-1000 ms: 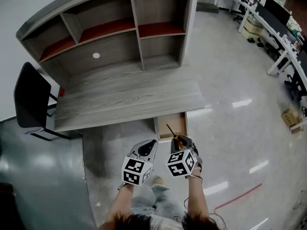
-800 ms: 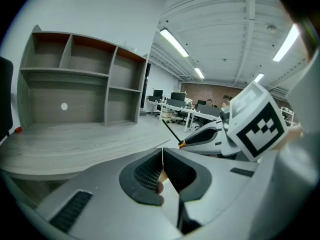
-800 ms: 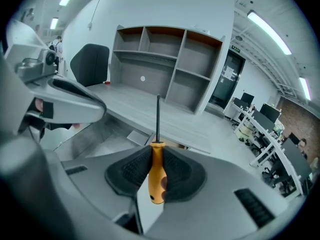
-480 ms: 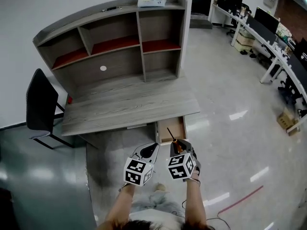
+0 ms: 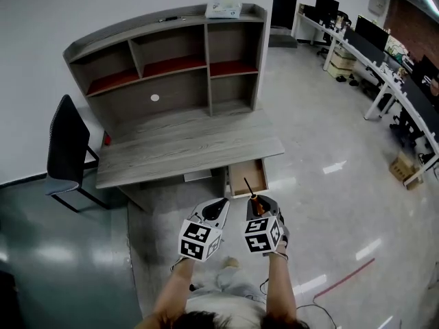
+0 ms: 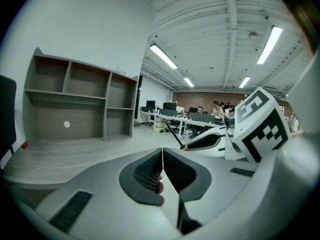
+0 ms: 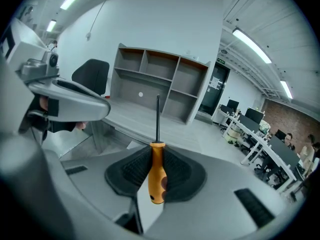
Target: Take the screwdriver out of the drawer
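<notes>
Your right gripper clamps the orange-handled screwdriver, held up clear of the open wooden drawer; your left gripper is closed on nothing; the removal looks essentially done.

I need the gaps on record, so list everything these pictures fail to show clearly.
Drawer interior, head view: too small, and its rear sits under the desk edge, so any other contents cannot be told.
Screwdriver tip type, right gripper view and head view: the shaft end is too thin to read.
Box on top of the shelf unit, head view: its print is too small.
</notes>
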Demonstrator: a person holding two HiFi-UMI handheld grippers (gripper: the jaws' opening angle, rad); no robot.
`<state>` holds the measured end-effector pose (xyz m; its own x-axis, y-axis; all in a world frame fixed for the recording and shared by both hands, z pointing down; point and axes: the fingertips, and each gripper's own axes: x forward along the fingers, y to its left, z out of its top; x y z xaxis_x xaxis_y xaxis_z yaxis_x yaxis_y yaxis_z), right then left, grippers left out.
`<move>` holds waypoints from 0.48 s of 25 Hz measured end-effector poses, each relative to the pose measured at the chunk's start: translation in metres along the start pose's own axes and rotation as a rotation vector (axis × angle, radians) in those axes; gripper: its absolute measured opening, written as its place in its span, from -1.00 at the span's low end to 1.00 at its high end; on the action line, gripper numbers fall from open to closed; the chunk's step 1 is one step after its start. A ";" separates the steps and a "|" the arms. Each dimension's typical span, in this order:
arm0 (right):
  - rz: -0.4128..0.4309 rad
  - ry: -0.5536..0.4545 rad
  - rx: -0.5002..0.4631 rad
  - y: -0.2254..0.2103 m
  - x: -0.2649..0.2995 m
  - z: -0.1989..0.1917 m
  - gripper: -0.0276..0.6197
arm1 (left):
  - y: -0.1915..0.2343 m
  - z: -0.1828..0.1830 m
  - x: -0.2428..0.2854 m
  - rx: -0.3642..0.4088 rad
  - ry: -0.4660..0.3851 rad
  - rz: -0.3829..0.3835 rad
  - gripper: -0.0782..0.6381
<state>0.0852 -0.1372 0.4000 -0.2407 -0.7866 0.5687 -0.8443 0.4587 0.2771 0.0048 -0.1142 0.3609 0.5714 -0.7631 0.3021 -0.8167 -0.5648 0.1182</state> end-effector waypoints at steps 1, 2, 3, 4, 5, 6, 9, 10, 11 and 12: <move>-0.005 -0.008 0.006 0.002 -0.008 0.001 -0.65 | -0.003 0.002 -0.007 0.005 -0.005 -0.001 -0.73; -0.010 -0.015 0.011 0.005 -0.015 0.002 -0.65 | -0.006 0.003 -0.014 0.009 -0.012 -0.002 -0.73; -0.015 -0.021 0.014 0.007 -0.023 0.003 -0.65 | -0.009 0.005 -0.021 0.014 -0.019 -0.002 -0.73; -0.019 -0.028 0.015 0.009 -0.029 0.004 -0.65 | -0.012 0.007 -0.027 0.018 -0.027 -0.002 -0.73; -0.024 -0.035 0.016 0.011 -0.036 0.005 -0.65 | -0.014 0.009 -0.034 0.022 -0.035 -0.003 -0.73; -0.027 -0.044 0.017 0.014 -0.044 0.006 -0.65 | -0.017 0.010 -0.041 0.025 -0.042 -0.002 -0.73; -0.035 -0.071 0.019 0.023 -0.067 0.009 -0.65 | -0.027 0.010 -0.062 0.034 -0.055 0.001 -0.73; -0.037 -0.080 0.020 0.027 -0.075 0.009 -0.65 | -0.030 0.010 -0.068 0.037 -0.058 0.002 -0.73; -0.040 -0.089 0.020 0.030 -0.082 0.010 -0.65 | -0.033 0.009 -0.075 0.041 -0.061 0.003 -0.73; -0.042 -0.097 0.021 0.033 -0.089 0.010 -0.65 | -0.036 0.007 -0.081 0.045 -0.064 0.004 -0.73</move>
<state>0.0738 -0.0558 0.3511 -0.2493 -0.8418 0.4787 -0.8642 0.4165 0.2823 -0.0115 -0.0340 0.3252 0.5731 -0.7832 0.2412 -0.8155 -0.5739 0.0745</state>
